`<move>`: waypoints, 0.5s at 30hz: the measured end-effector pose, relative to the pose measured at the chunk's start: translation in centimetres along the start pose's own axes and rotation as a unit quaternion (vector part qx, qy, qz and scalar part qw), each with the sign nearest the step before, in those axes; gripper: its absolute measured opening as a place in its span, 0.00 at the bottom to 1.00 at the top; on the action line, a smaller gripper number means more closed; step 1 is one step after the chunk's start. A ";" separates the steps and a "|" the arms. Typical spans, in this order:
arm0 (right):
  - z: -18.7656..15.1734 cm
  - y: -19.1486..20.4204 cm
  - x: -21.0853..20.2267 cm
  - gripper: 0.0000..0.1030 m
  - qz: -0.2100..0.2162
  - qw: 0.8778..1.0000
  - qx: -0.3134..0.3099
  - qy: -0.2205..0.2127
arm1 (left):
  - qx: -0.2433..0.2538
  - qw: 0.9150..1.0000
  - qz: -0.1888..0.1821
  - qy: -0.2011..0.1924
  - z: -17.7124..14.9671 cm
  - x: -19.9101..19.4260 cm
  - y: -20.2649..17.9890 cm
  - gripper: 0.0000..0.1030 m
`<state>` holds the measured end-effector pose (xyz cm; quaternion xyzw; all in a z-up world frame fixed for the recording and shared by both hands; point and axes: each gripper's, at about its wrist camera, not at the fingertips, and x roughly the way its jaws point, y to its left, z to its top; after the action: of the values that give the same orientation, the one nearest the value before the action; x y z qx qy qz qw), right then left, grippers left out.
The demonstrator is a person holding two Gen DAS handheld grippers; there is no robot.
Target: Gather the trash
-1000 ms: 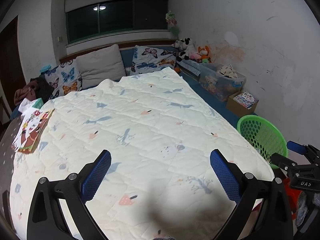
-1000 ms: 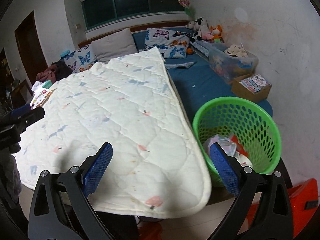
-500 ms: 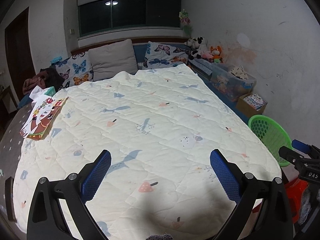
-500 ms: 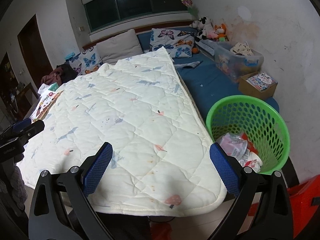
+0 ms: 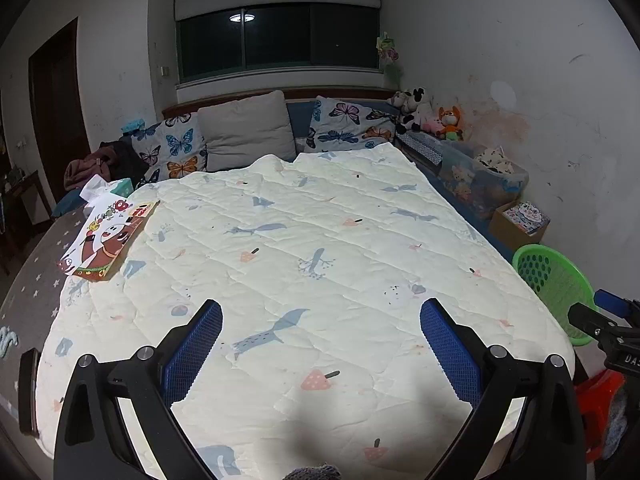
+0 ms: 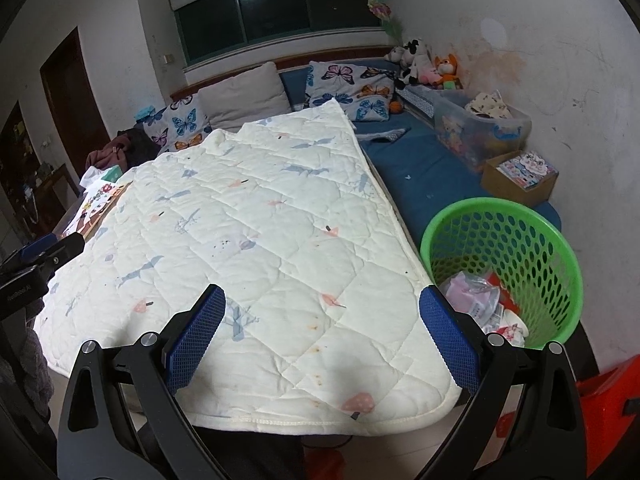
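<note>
A green perforated basket (image 6: 516, 256) stands at the right foot corner of the bed, with crumpled wrappers and packets (image 6: 480, 306) inside. It also shows at the right edge of the left wrist view (image 5: 554, 280). My left gripper (image 5: 320, 344) is open and empty, above the foot of the white quilt (image 5: 300, 248). My right gripper (image 6: 320, 340) is open and empty, above the quilt's right foot corner (image 6: 280, 240), beside the basket. A colourful flat cartoon-printed packet (image 5: 106, 240) lies on the quilt's left edge.
Butterfly pillows (image 5: 172, 148) and a grey pillow (image 5: 246, 130) line the headboard. A clear storage bin (image 6: 480, 124), a cardboard box (image 6: 520, 174) and soft toys (image 6: 424, 64) sit along the right wall. A red stool (image 6: 600, 408) is at the lower right.
Both grippers have pulled back and risen, so more of the bed shows. The basket has slid toward the right edge in the left view. Both stayed open and empty.
</note>
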<state>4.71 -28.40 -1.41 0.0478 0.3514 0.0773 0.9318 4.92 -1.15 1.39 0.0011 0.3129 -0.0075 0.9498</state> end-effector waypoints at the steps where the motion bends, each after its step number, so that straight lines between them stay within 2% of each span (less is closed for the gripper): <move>1: 0.0 0.1 -0.1 0.94 0.001 1.000 -0.001 -0.001 | -0.002 1.000 0.000 0.001 0.1 0.0 0.0 0.93; 15: 0.1 0.7 -0.6 0.94 0.010 1.000 -0.006 -0.007 | -0.009 1.000 0.007 0.000 -0.2 -0.7 0.0 0.93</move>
<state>4.21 -27.84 -0.85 0.0461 0.3438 0.0888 0.9337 4.26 -1.15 1.69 -0.0055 0.3127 0.0016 0.9499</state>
